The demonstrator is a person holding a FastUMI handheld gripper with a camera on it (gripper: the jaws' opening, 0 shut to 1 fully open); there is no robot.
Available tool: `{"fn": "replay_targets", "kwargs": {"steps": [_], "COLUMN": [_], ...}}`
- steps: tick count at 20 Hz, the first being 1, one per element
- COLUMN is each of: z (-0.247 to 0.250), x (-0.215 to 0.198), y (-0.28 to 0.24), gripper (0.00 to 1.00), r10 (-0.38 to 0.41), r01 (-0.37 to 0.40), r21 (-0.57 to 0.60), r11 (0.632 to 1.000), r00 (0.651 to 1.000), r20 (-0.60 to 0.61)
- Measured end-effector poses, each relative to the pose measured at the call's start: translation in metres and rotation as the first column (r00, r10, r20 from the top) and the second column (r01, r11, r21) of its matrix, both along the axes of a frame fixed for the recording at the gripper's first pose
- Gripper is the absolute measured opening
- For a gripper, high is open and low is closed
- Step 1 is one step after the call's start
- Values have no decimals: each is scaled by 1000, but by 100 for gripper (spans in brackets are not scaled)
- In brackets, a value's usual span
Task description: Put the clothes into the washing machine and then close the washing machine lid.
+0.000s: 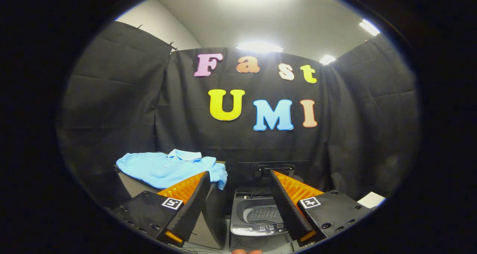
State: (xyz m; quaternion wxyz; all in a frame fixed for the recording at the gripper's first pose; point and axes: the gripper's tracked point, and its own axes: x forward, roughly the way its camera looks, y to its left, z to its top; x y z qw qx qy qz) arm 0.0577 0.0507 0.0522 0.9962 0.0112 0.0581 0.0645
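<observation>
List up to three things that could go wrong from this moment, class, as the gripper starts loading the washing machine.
1. The light blue polo shirt is spread flat on a stand, one edge drooping off; a pinch may catch only part, so it could drag or slip off.
2. The grey top-loading washing machine has a narrow tub mouth; trailing fabric may hang over the rim and block the raised lid.
3. The gripper, jaws wide open, sits near the machine and could bump it when swinging over.
</observation>
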Motion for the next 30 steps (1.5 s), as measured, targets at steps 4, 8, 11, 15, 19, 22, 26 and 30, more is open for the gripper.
{"fn": "replay_targets", "kwargs": {"steps": [4, 8, 11, 15, 19, 22, 26, 30], "z": [28, 45, 45, 27, 0, -21, -38, -55], "x": [28, 58, 77, 95, 111, 116, 130, 138], "y": [46, 79, 108, 146, 179, 201, 220, 239], "gripper": [98, 98, 98, 98, 98, 98, 98, 98], "r10": [91, 152, 200, 254, 295, 310, 308, 314], "r01": [-86, -147, -193, -242, -290, -310, -323, -355], "r21": [78, 49, 62, 79, 70, 70, 49, 6], "r11": [993, 988, 979, 967, 955, 948, 945, 935], "r00": [993, 981, 967, 932, 884, 850, 834, 818], "r20": [-72, -117, -160, -257, -363, -427, -459, -482]}}
